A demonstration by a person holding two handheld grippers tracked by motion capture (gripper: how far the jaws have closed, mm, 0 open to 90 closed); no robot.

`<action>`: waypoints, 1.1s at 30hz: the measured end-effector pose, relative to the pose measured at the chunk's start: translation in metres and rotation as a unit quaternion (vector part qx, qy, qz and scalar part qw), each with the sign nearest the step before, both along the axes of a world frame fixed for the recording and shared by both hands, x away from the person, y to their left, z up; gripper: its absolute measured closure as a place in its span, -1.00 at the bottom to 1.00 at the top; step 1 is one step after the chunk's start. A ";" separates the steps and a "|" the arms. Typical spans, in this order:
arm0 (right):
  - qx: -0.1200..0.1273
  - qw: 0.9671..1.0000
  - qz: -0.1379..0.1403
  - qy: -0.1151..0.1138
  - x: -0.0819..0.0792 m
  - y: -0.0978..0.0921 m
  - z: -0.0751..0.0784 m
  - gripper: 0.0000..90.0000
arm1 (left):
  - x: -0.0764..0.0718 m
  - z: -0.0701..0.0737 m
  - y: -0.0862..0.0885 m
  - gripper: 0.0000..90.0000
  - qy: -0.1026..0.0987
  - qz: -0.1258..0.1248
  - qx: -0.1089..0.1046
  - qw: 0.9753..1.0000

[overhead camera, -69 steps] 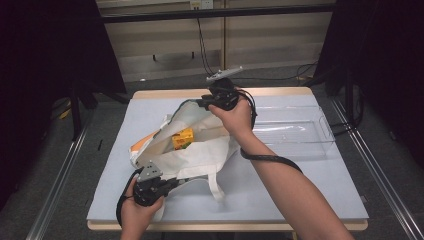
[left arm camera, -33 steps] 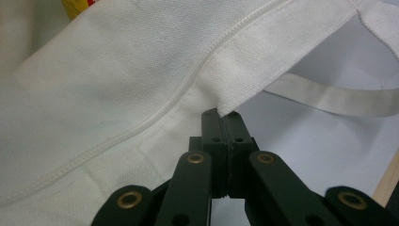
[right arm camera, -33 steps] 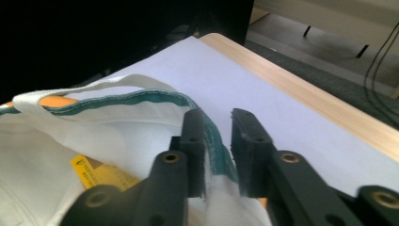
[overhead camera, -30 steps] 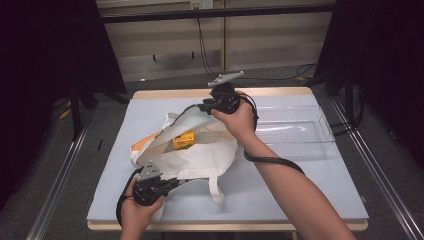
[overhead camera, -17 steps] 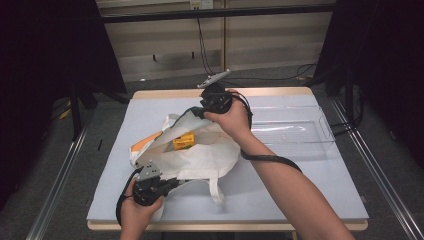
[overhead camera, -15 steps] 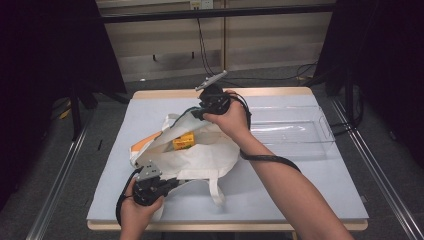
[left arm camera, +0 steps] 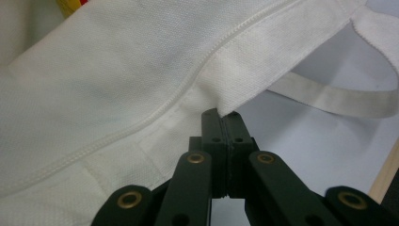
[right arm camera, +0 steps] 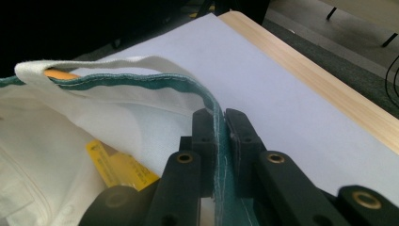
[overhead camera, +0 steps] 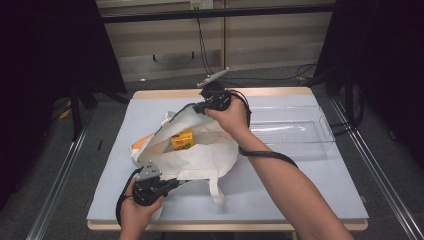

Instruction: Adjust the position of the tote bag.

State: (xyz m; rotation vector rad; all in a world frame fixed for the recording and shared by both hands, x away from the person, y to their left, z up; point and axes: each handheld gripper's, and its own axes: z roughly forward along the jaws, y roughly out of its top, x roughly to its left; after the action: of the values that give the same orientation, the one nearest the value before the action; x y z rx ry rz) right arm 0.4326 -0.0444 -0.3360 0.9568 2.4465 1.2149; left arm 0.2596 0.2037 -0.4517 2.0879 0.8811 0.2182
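A white cloth tote bag point(overhead camera: 200, 152) lies on the table with its mouth held wide. My right gripper point(overhead camera: 198, 106) is shut on the bag's green-trimmed rim point(right arm camera: 197, 92) and holds it up at the far side. Near the table's front edge, my left gripper point(overhead camera: 172, 184) is shut on the near rim of the bag point(left arm camera: 221, 101). A yellow carton point(overhead camera: 182, 139) stands inside the bag, also visible as the yellow carton point(right arm camera: 117, 167) below the lifted rim. Something orange point(overhead camera: 142, 141) shows at the bag's left side. A white strap point(overhead camera: 216, 190) trails toward the front.
A clear plastic tray point(overhead camera: 292, 127) sits at the right rear of the blue-grey table mat point(overhead camera: 300, 187). The wooden table edge point(right arm camera: 329, 84) runs just behind my right gripper. Cables hang behind the table.
My right gripper has lifted the far rim a little higher and farther back, widening the mouth. The left gripper has stayed in place on the near rim.
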 end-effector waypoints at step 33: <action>0.019 0.999 -0.030 0.008 0.023 0.002 -0.002 0.86 | 0.002 -0.001 0.004 1.00 0.008 -0.001 -0.008 1.000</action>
State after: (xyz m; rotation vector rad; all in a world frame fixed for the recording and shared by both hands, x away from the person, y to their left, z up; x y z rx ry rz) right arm 0.4555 -0.0421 -0.3375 1.0445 2.3968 1.2426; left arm 0.2617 0.2079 -0.4522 2.0783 0.8885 0.1935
